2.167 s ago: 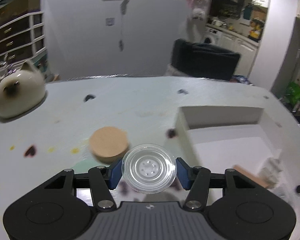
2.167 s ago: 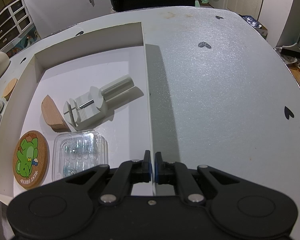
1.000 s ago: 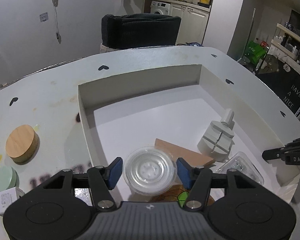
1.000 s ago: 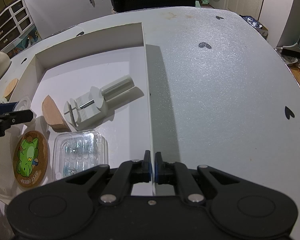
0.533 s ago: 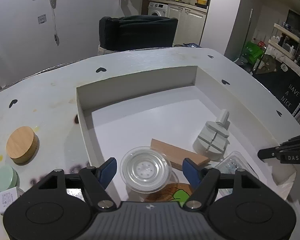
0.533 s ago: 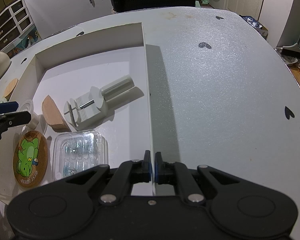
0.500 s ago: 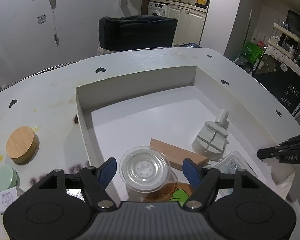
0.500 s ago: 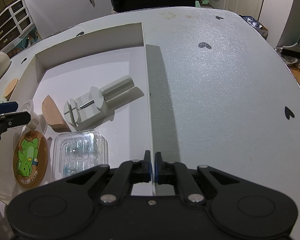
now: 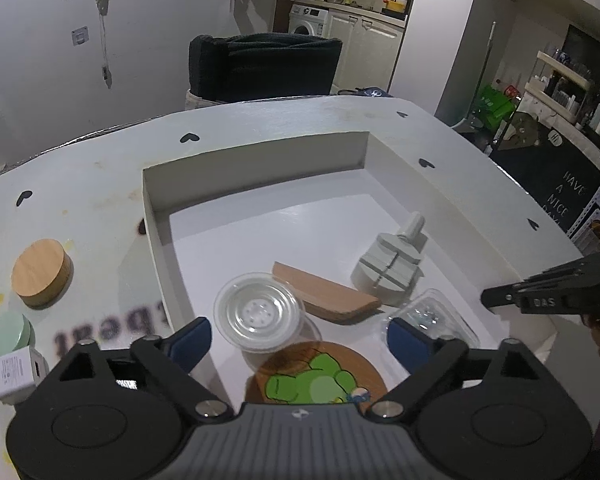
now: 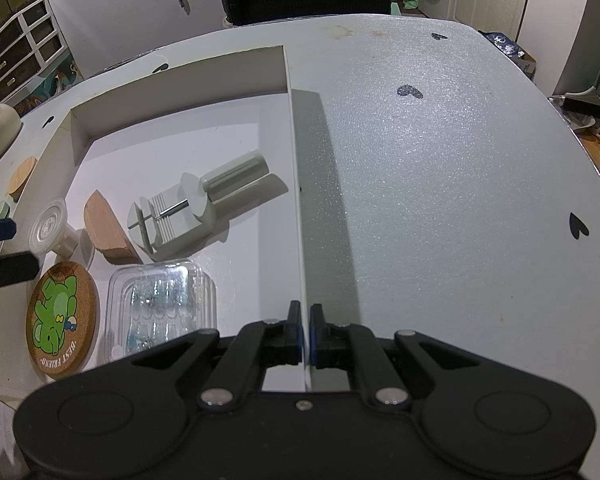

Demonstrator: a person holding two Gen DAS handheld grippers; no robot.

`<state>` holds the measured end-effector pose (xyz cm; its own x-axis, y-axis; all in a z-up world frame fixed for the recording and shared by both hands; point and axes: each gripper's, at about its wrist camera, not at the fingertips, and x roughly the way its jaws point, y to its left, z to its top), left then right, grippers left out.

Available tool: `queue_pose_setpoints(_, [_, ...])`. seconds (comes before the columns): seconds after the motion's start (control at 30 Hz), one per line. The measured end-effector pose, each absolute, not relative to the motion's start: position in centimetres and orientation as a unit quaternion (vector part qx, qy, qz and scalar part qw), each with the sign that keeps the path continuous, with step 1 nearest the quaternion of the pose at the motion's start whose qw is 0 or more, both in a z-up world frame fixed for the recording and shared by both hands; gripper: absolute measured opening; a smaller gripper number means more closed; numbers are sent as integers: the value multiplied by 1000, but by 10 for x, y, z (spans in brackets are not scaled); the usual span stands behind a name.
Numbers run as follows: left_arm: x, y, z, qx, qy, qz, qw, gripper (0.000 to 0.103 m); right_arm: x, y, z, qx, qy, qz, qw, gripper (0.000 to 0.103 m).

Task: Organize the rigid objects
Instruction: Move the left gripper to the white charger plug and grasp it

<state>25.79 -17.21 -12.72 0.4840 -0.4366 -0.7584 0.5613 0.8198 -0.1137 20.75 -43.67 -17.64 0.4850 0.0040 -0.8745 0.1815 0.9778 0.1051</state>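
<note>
Left wrist view: the left tool [image 9: 298,338] is seen opening, its pads clear of the clear round plastic stand [image 9: 259,312] resting inside the shallow white cardboard tray [image 9: 256,158].

Right wrist view: the right tool [image 10: 305,334] is clenched on the tray's thin side wall [image 10: 296,184], upon the speckled grey counter [image 10: 440,184].

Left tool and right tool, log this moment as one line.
left tool: jaws opening, clear funnel released in tray | right tool: shut on tray wall
</note>
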Motion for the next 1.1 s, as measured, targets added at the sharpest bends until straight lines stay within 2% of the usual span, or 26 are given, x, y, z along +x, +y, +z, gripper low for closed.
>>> queue_pose_setpoints(0.2, [245, -166, -123, 65, 416, -294, 858, 103, 208, -437, -176, 92, 505, -52, 857, 6])
queue_pose_setpoints(0.5, [240, -131, -114, 27, 400, -254, 880, 103, 207, -437, -176, 92, 505, -52, 857, 5])
queue_pose_setpoints(1.1, [307, -23, -149, 17, 411, -38, 911, 102, 207, -437, -177, 92, 505, -52, 857, 6])
